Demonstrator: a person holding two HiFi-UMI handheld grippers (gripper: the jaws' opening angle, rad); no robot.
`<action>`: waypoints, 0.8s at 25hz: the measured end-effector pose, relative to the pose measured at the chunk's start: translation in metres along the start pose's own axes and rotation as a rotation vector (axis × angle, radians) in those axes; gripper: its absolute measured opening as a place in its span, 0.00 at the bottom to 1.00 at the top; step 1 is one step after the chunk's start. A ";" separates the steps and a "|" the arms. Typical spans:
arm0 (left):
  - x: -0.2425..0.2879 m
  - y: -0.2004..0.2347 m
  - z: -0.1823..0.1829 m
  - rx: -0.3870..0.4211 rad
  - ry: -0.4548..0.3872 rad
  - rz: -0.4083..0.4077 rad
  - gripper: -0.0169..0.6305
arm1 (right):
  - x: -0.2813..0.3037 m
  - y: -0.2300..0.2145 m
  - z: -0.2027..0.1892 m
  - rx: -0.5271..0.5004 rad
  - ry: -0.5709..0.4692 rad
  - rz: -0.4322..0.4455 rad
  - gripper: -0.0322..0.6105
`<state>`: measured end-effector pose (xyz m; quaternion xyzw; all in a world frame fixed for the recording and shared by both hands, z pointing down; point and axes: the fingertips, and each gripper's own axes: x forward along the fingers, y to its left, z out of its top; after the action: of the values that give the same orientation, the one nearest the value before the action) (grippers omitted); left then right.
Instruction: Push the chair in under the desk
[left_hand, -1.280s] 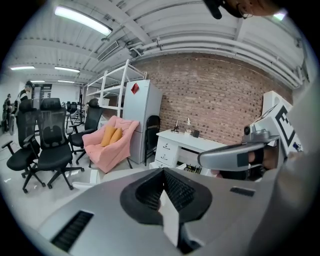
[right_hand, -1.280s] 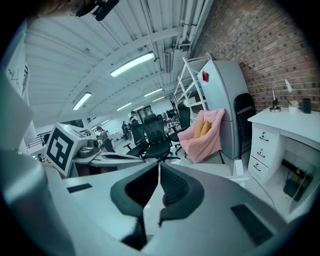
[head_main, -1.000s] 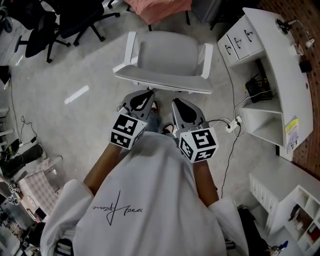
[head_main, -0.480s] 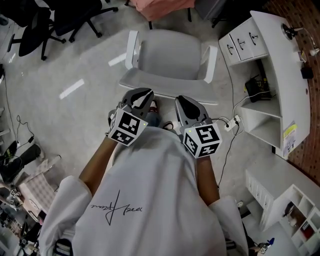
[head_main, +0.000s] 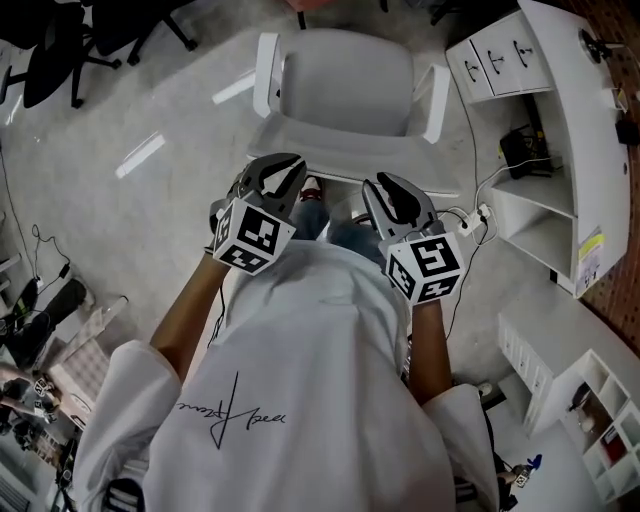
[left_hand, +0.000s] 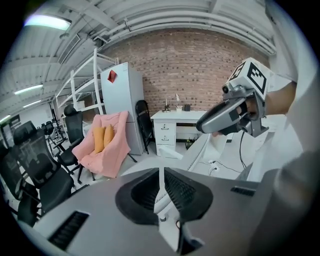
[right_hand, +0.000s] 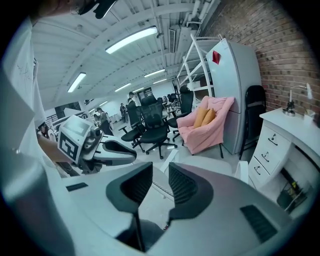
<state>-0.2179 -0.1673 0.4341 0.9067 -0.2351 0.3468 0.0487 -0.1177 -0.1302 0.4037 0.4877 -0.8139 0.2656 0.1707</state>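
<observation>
The white chair (head_main: 345, 95) stands in front of me with its back towards me; its seat (right_hand: 210, 161) and its backrest edge (left_hand: 197, 152) also show past the jaws. The white desk (head_main: 590, 150) with drawers runs along the brick wall on the right. My left gripper (head_main: 285, 165) hovers just behind the backrest's top edge. Its jaws (left_hand: 161, 172) are shut to a thin slit that is just beginning to part, with nothing gripped. My right gripper (head_main: 385, 188) is beside it at the backrest. Those jaws (right_hand: 160, 172) are opening, and the gap between them is empty.
Black office chairs (head_main: 70, 50) stand at the far left. A pink-draped chair (left_hand: 102, 145) and a white fridge (left_hand: 122, 105) stand beyond the white chair. Cables and a power strip (head_main: 470, 225) lie on the floor by the desk. A white shelf unit (head_main: 590, 400) is at the lower right.
The chair and desk have slid up the frame as I moved forward. Both grippers stay close behind the backrest, the right one a little further right.
</observation>
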 end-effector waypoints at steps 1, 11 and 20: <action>0.000 -0.002 -0.004 0.013 0.013 -0.010 0.05 | 0.000 -0.001 -0.004 -0.013 0.012 0.004 0.22; 0.017 -0.020 -0.021 0.178 0.134 -0.020 0.23 | 0.001 -0.020 -0.037 -0.261 0.153 0.032 0.32; 0.028 -0.023 -0.035 0.273 0.230 0.026 0.32 | 0.007 -0.038 -0.069 -0.456 0.323 0.054 0.38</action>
<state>-0.2103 -0.1493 0.4804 0.8562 -0.1903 0.4775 -0.0528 -0.0863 -0.1082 0.4726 0.3662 -0.8276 0.1543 0.3964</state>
